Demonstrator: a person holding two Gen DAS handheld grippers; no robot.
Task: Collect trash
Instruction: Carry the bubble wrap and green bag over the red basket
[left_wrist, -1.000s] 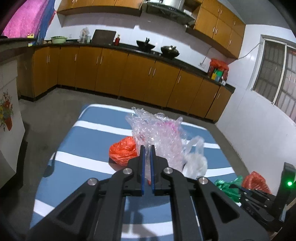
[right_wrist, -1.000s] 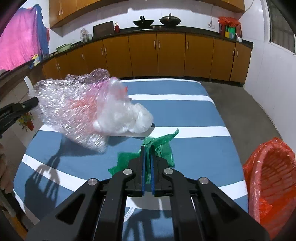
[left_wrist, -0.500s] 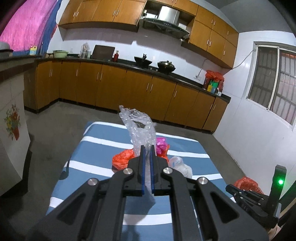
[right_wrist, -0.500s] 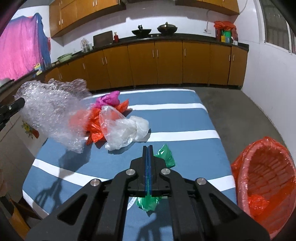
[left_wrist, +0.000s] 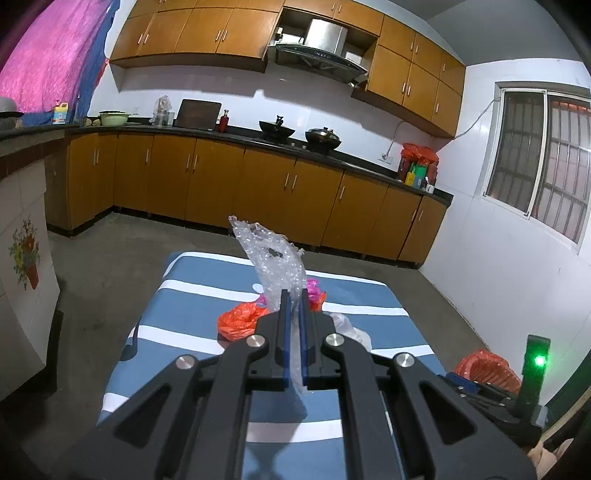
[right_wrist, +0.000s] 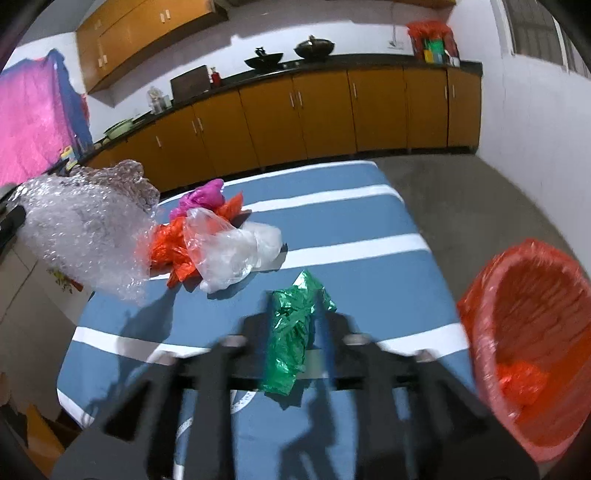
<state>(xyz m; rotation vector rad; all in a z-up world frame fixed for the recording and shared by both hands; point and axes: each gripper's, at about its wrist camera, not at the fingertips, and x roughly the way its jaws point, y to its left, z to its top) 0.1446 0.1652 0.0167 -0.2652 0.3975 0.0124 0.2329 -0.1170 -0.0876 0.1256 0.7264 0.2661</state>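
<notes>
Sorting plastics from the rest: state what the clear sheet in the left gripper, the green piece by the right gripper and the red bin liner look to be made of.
Clear sheet: bubble wrap, by its rows of small blisters; translucent, glossy. Green piece: thin plastic film, probably a bag; crinkled, with shiny highlights. Red bin liner: thin, slightly translucent plastic, apparently over a ribbed basket showing through.

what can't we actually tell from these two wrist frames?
- Right gripper, right wrist view: motion blur; whether it grips the green bag is unclear.
- Red-lined bin: cut by frame edge.
- Clear bag, left wrist view: mostly behind left gripper, which pinches bubble wrap.
</notes>
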